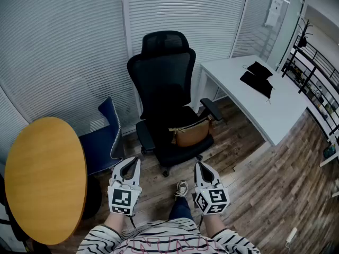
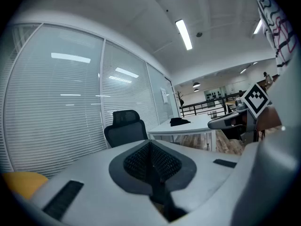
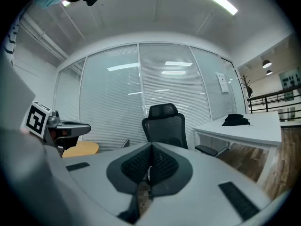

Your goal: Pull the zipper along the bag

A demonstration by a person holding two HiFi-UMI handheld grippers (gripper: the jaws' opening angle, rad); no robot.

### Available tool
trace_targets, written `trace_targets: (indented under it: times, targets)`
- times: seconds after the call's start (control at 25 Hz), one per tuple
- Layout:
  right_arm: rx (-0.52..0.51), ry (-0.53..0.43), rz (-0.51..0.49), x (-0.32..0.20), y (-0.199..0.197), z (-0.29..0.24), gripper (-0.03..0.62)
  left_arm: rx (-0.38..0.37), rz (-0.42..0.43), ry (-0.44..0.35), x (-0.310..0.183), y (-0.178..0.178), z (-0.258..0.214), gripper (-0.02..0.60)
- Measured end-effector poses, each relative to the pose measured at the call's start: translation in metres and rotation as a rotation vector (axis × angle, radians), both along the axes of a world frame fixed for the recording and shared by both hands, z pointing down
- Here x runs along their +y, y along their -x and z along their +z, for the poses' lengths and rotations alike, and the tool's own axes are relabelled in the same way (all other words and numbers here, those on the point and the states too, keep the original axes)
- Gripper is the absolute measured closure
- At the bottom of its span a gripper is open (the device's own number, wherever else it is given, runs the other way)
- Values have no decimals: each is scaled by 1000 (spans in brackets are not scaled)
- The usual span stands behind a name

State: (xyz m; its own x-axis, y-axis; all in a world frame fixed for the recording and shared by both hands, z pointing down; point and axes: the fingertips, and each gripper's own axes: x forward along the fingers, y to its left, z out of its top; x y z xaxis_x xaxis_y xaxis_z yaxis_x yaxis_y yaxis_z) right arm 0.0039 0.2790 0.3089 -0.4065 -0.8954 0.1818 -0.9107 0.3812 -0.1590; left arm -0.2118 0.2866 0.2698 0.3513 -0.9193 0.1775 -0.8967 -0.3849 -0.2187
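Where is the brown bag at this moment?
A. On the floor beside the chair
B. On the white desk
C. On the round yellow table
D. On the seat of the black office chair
D: the head view shows the brown bag resting on the seat of the black office chair, between its armrests.

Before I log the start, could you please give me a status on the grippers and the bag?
Left gripper shut, empty. Right gripper shut, empty. Brown bag on black chair, untouched. Nothing between grippers and bag.
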Motion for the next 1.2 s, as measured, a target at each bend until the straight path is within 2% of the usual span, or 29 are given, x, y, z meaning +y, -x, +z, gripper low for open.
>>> trace_targets:
  times: [0.16, 0.28, 0.52, 0.56, 0.6, 0.64, 0.96, 1.2]
  targets:
    - [-18, 3, -2, -25, -3, 9, 566, 12, 18, 10, -26, -9, 11, 554]
    - [-78, 19, 3, -48, -7, 17, 566, 51, 26, 33, -50, -16, 20, 552]
    - [-178, 98, 21, -109, -23, 48, 559, 131, 41, 131, -113, -33, 52, 548]
    - [-185, 111, 21, -120, -26, 52, 551, 149, 38, 154, -124, -36, 57, 537]
    - [-189, 125, 19, -131, -28, 57, 523, 169, 34, 180, -136, -38, 63, 479]
    - [-190, 141, 14, -142, -30, 61, 461, 187, 29, 206, -147, -41, 69, 410]
    - [-200, 272, -44, -220, -48, 102, 447, 256, -40, 354, -224, -60, 122, 405]
    - [-224, 354, -117, -281, -58, 140, 447, 286, -68, 421, -286, -79, 168, 405]
